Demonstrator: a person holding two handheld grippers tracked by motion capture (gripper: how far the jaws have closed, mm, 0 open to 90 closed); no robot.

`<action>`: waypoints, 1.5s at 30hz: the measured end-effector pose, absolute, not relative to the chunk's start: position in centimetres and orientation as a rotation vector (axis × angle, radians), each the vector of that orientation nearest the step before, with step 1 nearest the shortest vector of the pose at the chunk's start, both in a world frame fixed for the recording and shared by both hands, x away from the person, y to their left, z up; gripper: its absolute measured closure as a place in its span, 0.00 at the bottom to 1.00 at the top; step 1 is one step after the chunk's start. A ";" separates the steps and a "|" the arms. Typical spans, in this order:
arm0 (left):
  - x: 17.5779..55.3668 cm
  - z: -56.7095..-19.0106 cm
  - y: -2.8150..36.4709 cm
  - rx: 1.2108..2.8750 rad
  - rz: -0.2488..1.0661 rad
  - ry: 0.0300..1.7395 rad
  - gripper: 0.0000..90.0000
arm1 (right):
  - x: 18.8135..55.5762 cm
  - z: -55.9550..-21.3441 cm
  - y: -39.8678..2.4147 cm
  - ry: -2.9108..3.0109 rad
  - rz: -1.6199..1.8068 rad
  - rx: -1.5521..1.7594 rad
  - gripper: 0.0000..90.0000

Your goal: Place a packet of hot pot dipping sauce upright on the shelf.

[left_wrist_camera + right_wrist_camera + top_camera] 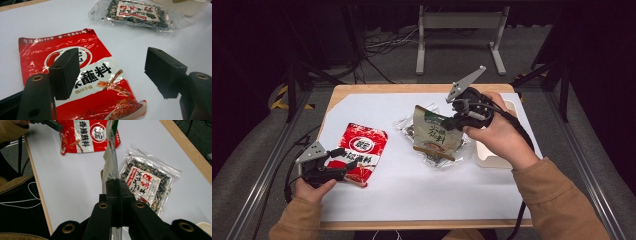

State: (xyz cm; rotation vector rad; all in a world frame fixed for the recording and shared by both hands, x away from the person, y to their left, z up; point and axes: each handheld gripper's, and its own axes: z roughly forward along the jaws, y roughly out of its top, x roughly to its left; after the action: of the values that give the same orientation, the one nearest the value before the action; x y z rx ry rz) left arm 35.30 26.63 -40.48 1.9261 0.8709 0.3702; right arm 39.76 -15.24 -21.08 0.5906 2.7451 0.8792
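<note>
While the right gripper (451, 121) pinches the top edge of the green-and-white packet (438, 136), lifted above the clear packet (147, 182), the left gripper (112, 72) hovers with jaws spread over the red packet (82, 82) lying flat on the table (422, 195).

Clear seaweed pkt (432, 150) half hidden under green pouch (438, 135); white tub (492, 152) behind right hand (499, 135).
</note>
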 end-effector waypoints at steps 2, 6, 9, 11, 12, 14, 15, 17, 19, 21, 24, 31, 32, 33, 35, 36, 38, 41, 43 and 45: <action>35.4 -40.5 26.7 1.931 0.370 0.863 0.32 | 40.0 -21.0 -15.6 2.727 0.877 0.583 1.00; 35.3 -40.6 26.7 1.937 0.368 0.868 0.32 | 40.4 -20.9 -16.1 2.703 0.856 0.564 1.00; 35.2 -40.6 26.8 1.931 0.368 0.873 0.32 | 40.7 -20.8 -16.6 2.690 0.844 0.562 1.00; 35.2 -40.6 26.8 1.930 0.369 0.878 0.32 | 41.0 -20.7 -17.0 2.687 0.836 0.566 1.00; 35.2 -40.6 26.9 1.931 0.371 0.876 0.32 | 41.0 -20.7 -17.0 2.687 0.836 0.566 1.00; 35.2 -40.6 27.0 1.929 0.370 0.878 0.32 | 41.2 -20.6 -17.4 2.680 0.841 0.574 1.00; 35.2 -40.6 27.0 1.929 0.371 0.879 0.32 | 41.3 -20.6 -17.6 2.675 0.840 0.579 1.00; 35.1 -40.7 27.0 1.930 0.372 0.885 0.32 | 41.6 -20.5 -18.1 2.668 0.833 0.576 1.00; 35.0 -40.7 27.0 1.930 0.370 0.884 0.32 | 41.8 -20.4 -18.6 2.657 0.821 0.578 1.00; 34.9 -40.7 27.1 1.929 0.377 0.889 0.32 | 42.1 -20.3 -19.1 2.645 0.815 0.573 1.00; 34.7 -40.7 27.3 1.925 0.373 0.901 0.32 | 42.4 -20.0 -20.0 2.623 0.803 0.577 1.00; 34.0 -40.8 28.0 1.917 0.393 0.923 0.32 | 43.1 -19.6 -21.8 2.586 0.793 0.593 1.00; 33.9 -40.9 28.0 1.917 0.393 0.927 0.32 | 43.3 -19.5 -22.1 2.581 0.791 0.594 1.00; 33.9 -40.9 28.0 1.917 0.393 0.927 0.32 | 43.3 -19.5 -22.1 2.581 0.791 0.594 1.00; 33.7 -40.9 28.3 1.916 0.396 0.939 0.32 | 43.5 -19.3 -22.6 2.569 0.788 0.595 1.00; 33.6 -40.9 28.3 1.911 0.396 0.944 0.32 | 43.6 -19.3 -22.8 2.564 0.787 0.595 1.00; 33.5 -40.9 28.4 1.908 0.394 0.952 0.32 | 43.8 -19.2 -23.1 2.558 0.782 0.595 1.00; 33.3 -41.0 28.6 1.906 0.405 0.961 0.32 | 44.2 -19.0 -23.8 2.546 0.776 0.590 1.00; 33.2 -41.1 28.7 1.906 0.402 0.969 0.32 | 44.5 -18.9 -24.2 2.537 0.776 0.595 1.00; 33.2 -41.1 28.8 1.903 0.402 0.973 0.32 | 44.7 -18.8 -24.5 2.532 0.770 0.594 1.00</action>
State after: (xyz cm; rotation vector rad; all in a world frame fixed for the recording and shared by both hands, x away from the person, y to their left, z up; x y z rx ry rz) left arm 33.22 28.81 -41.07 1.9027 0.9731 0.4018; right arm 44.72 -24.54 -18.77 0.5944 2.5318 0.7700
